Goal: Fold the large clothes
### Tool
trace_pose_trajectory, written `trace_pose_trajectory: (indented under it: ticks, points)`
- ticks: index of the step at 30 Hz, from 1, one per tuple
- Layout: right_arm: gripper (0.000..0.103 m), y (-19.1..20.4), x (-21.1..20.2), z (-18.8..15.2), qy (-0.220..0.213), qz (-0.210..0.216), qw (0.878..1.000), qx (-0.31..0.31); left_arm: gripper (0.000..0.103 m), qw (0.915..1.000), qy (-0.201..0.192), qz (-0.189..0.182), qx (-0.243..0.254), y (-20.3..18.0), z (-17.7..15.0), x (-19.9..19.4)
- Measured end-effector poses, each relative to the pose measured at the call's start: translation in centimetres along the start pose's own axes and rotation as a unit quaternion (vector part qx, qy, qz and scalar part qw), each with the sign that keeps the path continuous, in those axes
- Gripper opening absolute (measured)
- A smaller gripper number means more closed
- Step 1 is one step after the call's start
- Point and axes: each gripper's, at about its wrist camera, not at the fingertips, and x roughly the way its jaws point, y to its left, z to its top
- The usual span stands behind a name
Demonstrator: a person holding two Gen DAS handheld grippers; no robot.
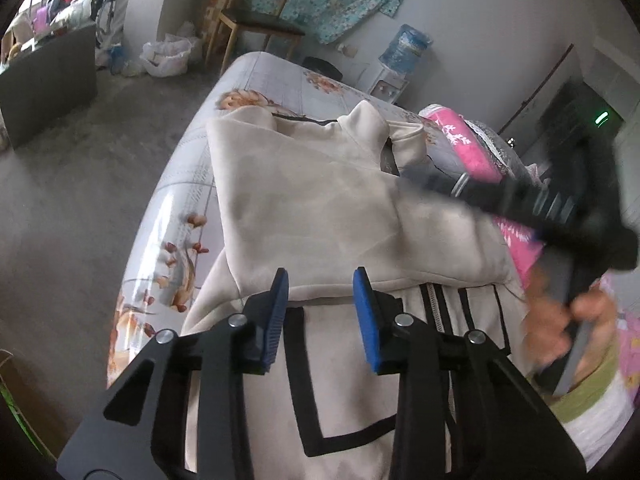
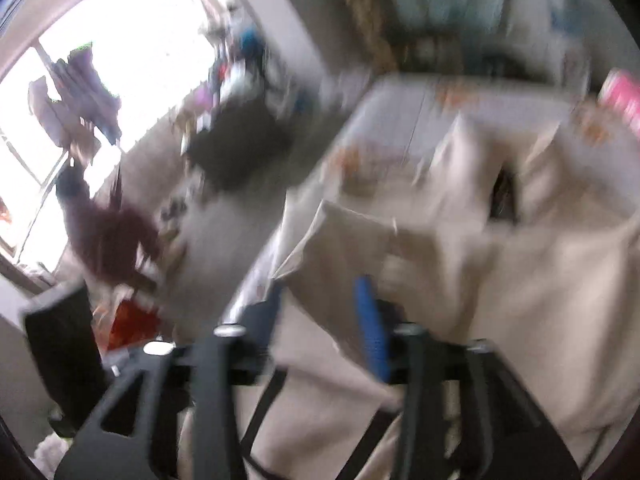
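A beige jacket (image 1: 304, 200) with black trim and a zipper lies on the bed, part of it folded over itself. My left gripper (image 1: 320, 280) is open and empty, hovering just above the folded edge. The right gripper's black body (image 1: 540, 200) crosses the right side of the left wrist view, blurred, held by a hand (image 1: 560, 320). In the blurred right wrist view my right gripper (image 2: 320, 292) is open above the jacket (image 2: 500, 260), with nothing between its blue pads (image 2: 372, 320).
The bed (image 1: 192, 184) has a floral sheet and its left edge drops to a grey floor (image 1: 80, 160). A pink blanket (image 1: 464, 140) lies at the right. A wooden chair (image 1: 256, 20), plastic bags and a water jug (image 1: 404, 48) stand beyond.
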Motion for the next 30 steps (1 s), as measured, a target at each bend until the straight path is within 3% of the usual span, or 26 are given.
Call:
trace_pose_trajectory:
  ticks: [2, 5, 6, 9, 14, 20, 21, 22, 24, 27, 30]
  points:
    - [0.047, -1.2, 0.5, -0.9, 0.023, 0.011, 1.0, 0.017, 0.031, 0.9997, 0.005, -0.019, -0.014, 0.0, 0.4, 0.5]
    - [0.056, -4.0, -3.2, -2.1, -0.001, 0.003, 1.0, 0.029, 0.034, 0.9992, 0.01, -0.028, -0.025, 0.0, 1.3, 1.3]
    - [0.059, -5.1, -4.5, -2.4, -0.012, -0.007, 0.999, 0.032, 0.04, 0.9992, 0.016, -0.025, -0.027, -0.1, 1.9, 2.1]
    - [0.063, -8.8, -9.4, -4.1, -0.045, -0.052, 0.997, 0.044, 0.049, 0.9987, 0.024, 0.001, -0.045, 0.3, 3.4, 4.3]
    - [0.063, -16.5, -15.3, -6.5, -0.071, -0.146, 0.982, 0.092, 0.049, 0.9936, 0.056, 0.073, -0.065, 1.6, 5.4, 9.4]
    - [0.063, -23.3, -19.3, -7.9, -0.101, -0.177, 0.966, 0.16, 0.048, 0.9916, 0.047, 0.116, -0.034, 0.5, 6.1, 11.1]
    - [0.063, -24.2, -19.8, -8.0, -0.104, -0.18, 0.964, 0.166, 0.042, 0.9903, 0.046, 0.129, -0.025, 0.2, 6.1, 11.3]
    - [0.063, -24.7, -19.9, -8.0, -0.106, -0.181, 0.963, 0.169, 0.029, 0.9894, 0.046, 0.137, -0.017, -0.1, 6.1, 11.3]
    - [0.063, -25.2, -19.9, -8.0, -0.107, -0.184, 0.962, 0.172, 0.013, 0.9902, 0.055, 0.128, -0.013, -0.5, 6.0, 11.6]
    - [0.062, -25.3, -19.1, -7.8, -0.104, -0.182, 0.963, 0.17, 0.008, 0.9904, 0.048, 0.129, 0.001, -0.9, 5.9, 11.0]
    - [0.062, -25.3, -18.6, -8.0, -0.102, -0.176, 0.965, 0.167, 0.007, 0.9935, 0.012, 0.113, 0.009, -1.5, 6.1, 8.4]
